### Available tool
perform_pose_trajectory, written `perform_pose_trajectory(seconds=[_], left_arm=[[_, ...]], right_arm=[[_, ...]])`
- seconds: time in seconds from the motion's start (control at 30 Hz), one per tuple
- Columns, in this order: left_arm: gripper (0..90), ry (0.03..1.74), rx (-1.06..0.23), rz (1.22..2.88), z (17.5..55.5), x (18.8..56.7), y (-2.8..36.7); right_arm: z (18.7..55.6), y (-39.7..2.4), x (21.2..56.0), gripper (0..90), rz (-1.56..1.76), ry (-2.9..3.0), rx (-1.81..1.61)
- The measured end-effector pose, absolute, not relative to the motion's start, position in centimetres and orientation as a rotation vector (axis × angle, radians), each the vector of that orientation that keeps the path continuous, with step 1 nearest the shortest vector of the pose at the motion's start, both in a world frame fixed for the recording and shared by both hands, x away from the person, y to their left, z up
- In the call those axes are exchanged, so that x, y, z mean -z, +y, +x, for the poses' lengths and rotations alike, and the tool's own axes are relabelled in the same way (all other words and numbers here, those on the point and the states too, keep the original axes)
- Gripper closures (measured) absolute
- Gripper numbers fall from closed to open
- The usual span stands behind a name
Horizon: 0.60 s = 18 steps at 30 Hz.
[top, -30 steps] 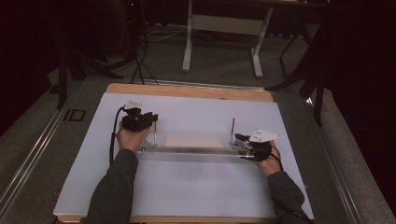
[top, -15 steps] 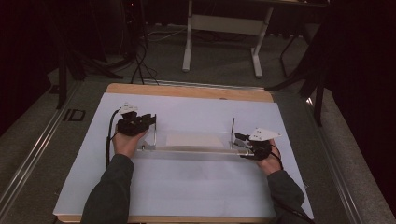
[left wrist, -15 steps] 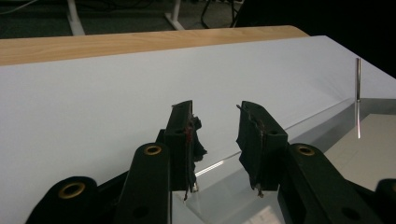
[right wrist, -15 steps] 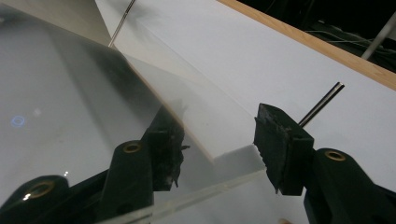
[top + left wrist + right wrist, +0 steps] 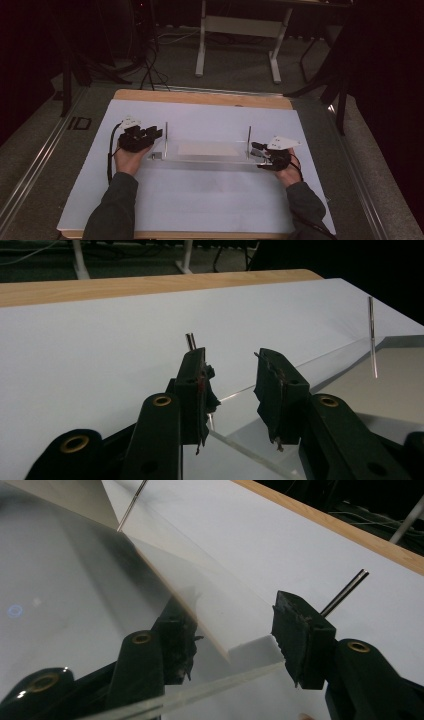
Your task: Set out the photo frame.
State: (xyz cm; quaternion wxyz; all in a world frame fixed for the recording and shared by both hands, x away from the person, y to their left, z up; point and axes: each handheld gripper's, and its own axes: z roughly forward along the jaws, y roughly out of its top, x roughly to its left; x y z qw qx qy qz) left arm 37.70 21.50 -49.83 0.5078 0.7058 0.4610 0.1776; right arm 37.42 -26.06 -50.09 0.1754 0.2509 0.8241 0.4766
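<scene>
While the clear acrylic tray with two thin upright metal rods (image 5: 205,152) lies across the middle of the white-covered table (image 5: 200,200), the left gripper (image 5: 150,135) stands spread just beside its left end, nothing between its jaws. The right gripper (image 5: 260,152) straddles the right end, jaws apart, seemingly not pressing. Stiff, slick and probably light, the tray is best pinched at its end walls. Its transparent edge (image 5: 200,690) shows plainly in the right gripper view; overhead it nearly vanishes.

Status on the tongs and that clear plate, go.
Left tongs open at the clear plate's left end. Right tongs open, straddling its right edge. Plate flat on white sheet. Nothing blocking.
</scene>
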Motion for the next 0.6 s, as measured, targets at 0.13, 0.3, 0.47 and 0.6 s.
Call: perform_pose_trajectory(seconds=[0.13,0.3,0.47,0.6], left_arm=[[64.4,1.097,-0.449,1.734,37.21,49.82,21.65],[63.8,1.085,-0.470,1.750,36.81,49.92,21.93],[63.8,1.085,-0.471,1.758,36.74,50.10,21.97],[63.9,1.064,-0.481,1.773,36.65,50.03,21.81]], right_arm=[[37.52,-26.07,50.03,50.0,0.709,2.336,-1.353],[37.66,-26.08,49.88,50.0,0.718,2.344,-1.352],[37.96,-26.07,49.60,50.0,0.740,2.346,-1.359],[38.30,-26.06,49.34,50.0,0.753,2.346,-1.372]])
